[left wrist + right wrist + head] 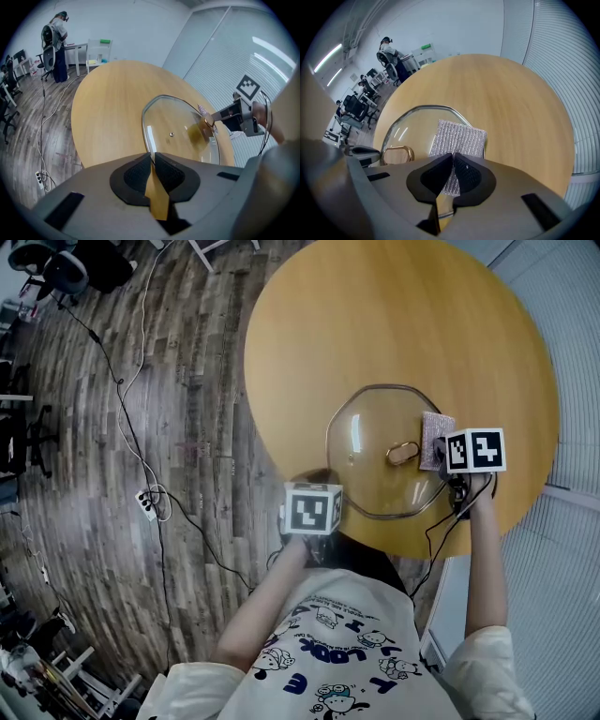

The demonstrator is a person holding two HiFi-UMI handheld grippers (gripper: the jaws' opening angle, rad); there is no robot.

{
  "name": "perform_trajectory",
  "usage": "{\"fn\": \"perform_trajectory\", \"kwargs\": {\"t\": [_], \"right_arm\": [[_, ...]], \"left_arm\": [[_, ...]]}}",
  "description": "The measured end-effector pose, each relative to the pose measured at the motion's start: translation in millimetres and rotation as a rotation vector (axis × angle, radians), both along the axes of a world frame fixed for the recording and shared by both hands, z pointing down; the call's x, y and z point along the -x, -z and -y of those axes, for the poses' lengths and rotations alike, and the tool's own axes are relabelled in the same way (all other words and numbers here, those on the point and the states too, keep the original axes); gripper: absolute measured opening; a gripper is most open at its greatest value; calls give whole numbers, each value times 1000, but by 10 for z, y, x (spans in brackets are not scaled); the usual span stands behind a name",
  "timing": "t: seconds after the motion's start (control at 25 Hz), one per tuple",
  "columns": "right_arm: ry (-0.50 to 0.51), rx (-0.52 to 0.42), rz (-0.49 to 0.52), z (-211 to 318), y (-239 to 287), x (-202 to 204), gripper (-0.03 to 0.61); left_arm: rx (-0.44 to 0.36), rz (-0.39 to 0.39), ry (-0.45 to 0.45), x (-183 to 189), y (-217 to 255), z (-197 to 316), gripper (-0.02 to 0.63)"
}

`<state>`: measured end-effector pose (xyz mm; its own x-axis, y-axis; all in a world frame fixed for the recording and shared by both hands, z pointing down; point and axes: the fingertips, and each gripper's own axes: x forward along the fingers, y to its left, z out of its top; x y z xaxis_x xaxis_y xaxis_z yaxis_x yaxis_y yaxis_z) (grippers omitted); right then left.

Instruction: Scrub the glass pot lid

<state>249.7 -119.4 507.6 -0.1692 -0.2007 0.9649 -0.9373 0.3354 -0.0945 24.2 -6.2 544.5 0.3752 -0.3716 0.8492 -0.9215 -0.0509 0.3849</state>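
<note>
The glass pot lid [375, 442] lies flat on the round wooden table [375, 315], its gold handle [403, 454] near the middle. My left gripper [327, 487] is at the lid's near-left edge. In the left gripper view it [152, 158] is shut on the rim of the lid [178, 126]. My right gripper [441, 461] is at the lid's right side, shut on a silver mesh scrub pad [436, 439]. In the right gripper view the pad [459, 138] lies on the lid's rim [412, 126], with the handle [397, 154] to its left.
The lid sits close to the table's near edge. White blinds [572, 381] run along the right. On the wood floor at left lie a power strip [147, 504] and cables. Office chairs [56, 268] and a person [58, 42] by a white table are far off.
</note>
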Motion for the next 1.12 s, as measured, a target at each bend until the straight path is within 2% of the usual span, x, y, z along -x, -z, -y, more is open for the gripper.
{"fn": "perform_trajectory", "kwargs": {"t": [0.76,1.12], "right_arm": [[-19,6,8,-524,-19,-47,37],[-9,12,23,-748,5,101,35]], "left_arm": [[-11,24,-39,-17,-21,8,31],[-14,22,-49,-12,-8,24,31]]}}
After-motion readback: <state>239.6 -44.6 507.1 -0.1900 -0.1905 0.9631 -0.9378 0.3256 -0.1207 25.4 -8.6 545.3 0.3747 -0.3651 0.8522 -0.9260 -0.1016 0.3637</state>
